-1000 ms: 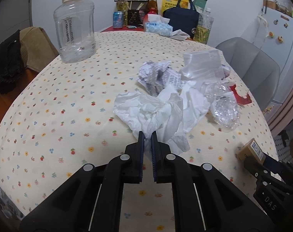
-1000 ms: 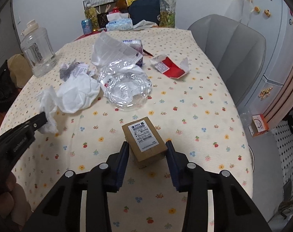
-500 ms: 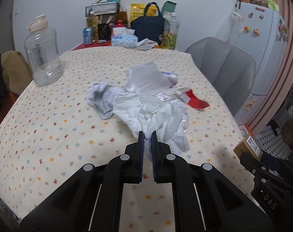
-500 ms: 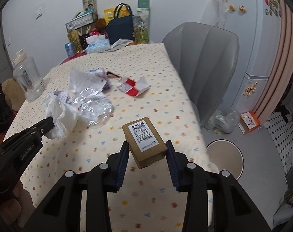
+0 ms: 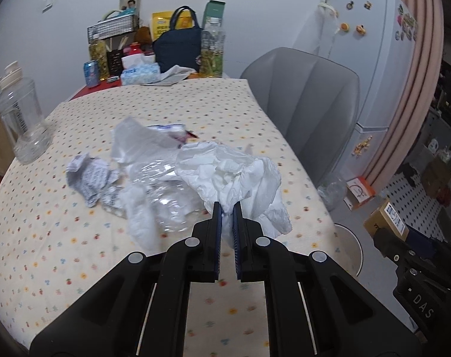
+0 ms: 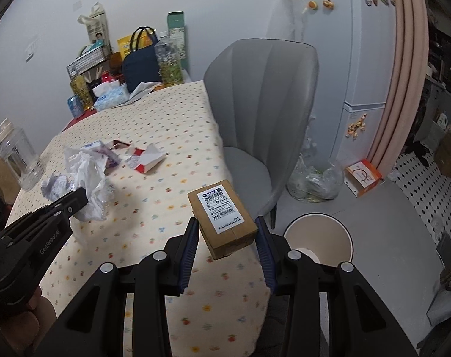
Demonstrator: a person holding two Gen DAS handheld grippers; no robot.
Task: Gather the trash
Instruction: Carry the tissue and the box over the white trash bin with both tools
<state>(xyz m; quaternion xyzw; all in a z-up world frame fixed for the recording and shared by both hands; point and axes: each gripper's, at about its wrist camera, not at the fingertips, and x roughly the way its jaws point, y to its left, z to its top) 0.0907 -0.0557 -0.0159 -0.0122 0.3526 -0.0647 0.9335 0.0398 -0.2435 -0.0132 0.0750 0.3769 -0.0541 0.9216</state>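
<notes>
Cardboard box (image 6: 224, 215), labelled, clamped in right tongs (image 6: 226, 232) past the bench (image 6: 166, 136) edge, above open grey floor beside the bin (image 6: 319, 242). Left tongs (image 5: 226, 212) pinch crumpled white tissue (image 5: 237, 175) over the bench.

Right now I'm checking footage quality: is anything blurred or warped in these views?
Left wrist: fisheye bends the fridge, dark corners, tablecloth slightly smeared. Right wrist: same curved edges, yet the box label stays fairly sharp.
</notes>
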